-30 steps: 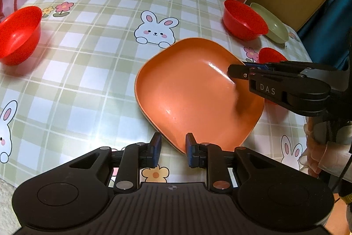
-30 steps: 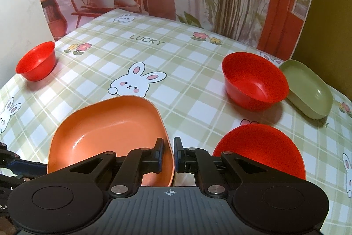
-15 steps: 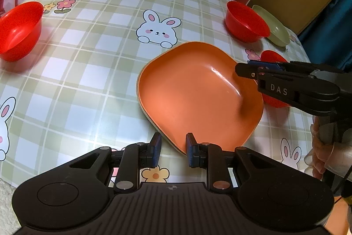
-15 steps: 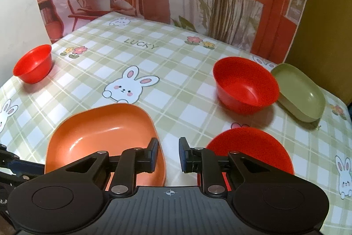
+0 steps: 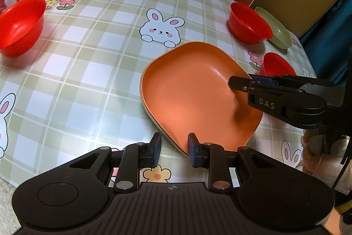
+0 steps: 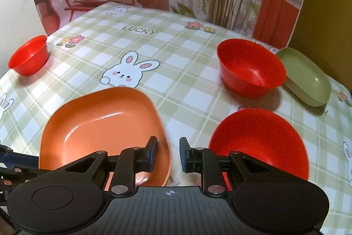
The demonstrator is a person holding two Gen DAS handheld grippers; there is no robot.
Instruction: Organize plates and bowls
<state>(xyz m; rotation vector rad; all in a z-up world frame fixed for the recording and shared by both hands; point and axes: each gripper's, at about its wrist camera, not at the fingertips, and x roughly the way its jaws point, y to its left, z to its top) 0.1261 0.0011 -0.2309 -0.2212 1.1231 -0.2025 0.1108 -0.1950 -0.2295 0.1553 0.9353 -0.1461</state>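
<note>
Both claws, left and right, parted, empty, beside flat, squarish orange plate.

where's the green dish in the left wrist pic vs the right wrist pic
Left wrist view: the green dish is far right in the upper part, partly hidden behind a red bowl.
Right wrist view: the green dish is at the right edge, mid-height, just right of that same red bowl.
Shared landmark: the orange plate near the picture's middle.
</note>
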